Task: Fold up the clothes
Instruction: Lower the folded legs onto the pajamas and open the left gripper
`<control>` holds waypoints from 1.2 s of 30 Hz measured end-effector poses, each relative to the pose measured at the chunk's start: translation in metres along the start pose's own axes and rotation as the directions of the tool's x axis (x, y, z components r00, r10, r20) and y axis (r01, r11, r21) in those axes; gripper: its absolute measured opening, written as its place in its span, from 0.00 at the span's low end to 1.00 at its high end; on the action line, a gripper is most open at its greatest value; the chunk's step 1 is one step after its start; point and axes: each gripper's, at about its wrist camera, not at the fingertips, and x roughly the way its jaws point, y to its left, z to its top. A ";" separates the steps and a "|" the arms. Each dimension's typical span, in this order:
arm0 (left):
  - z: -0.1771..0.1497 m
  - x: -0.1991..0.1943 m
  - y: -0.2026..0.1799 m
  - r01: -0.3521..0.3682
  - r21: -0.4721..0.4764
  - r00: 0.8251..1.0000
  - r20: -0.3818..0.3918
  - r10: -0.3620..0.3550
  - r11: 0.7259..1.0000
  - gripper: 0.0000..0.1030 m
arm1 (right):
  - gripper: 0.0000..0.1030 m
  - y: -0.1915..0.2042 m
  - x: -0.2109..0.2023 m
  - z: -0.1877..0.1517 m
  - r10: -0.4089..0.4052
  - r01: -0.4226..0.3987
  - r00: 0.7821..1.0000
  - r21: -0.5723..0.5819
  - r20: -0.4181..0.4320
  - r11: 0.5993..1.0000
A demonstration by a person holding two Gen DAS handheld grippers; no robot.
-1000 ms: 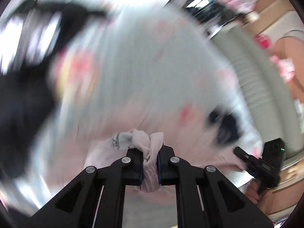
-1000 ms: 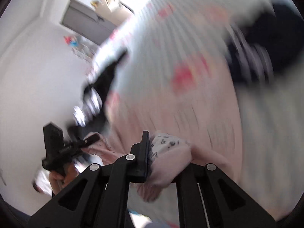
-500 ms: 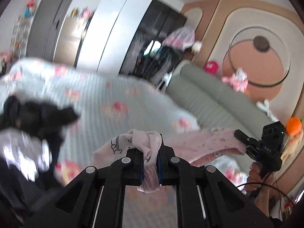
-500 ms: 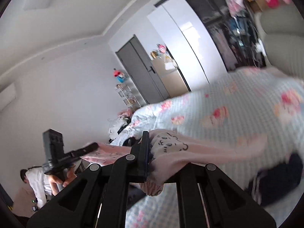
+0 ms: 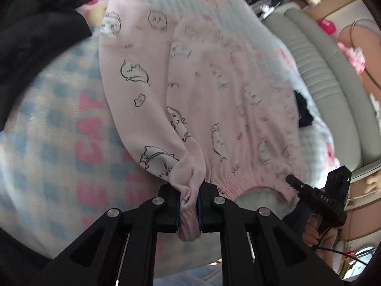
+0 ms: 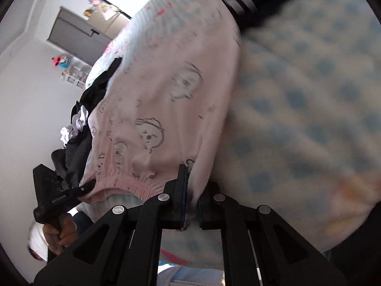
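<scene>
The pink pants (image 5: 228, 109), which half a second ago hang stretched in the air between my two tongs, now lie spread on the checked blanket (image 5: 47, 124). Both my tongs are lower, and the legs seem flat.

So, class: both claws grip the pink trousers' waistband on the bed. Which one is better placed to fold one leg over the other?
Probably left: the left claw pinches the waistband corner beside the pink trousers' spread leg.
</scene>
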 end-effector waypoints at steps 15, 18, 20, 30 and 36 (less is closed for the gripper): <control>-0.013 0.010 0.019 -0.008 -0.036 1.000 -0.018 0.008 0.999 0.20 | 0.10 0.024 0.023 -0.015 0.021 -0.027 0.996 -0.063 -0.086 0.998; -0.013 0.007 0.023 0.031 -0.034 0.999 -0.021 -0.031 0.999 0.20 | 0.08 0.019 0.014 -0.011 0.050 -0.050 0.997 -0.012 -0.059 0.999; -0.012 0.012 0.020 0.065 -0.014 0.997 -0.041 -0.066 0.998 0.40 | 0.09 0.005 0.004 -0.009 0.108 -0.106 0.993 0.060 -0.039 0.993; -0.009 0.020 0.028 0.097 -0.090 0.995 -0.027 -0.100 0.991 0.09 | 0.04 0.014 0.009 -0.013 -0.039 0.033 0.998 -0.129 -0.042 0.991; -0.017 0.003 0.017 0.070 -0.061 0.997 0.012 -0.070 0.996 0.09 | 0.03 0.026 -0.014 -0.010 0.020 -0.021 1.000 -0.128 -0.015 0.992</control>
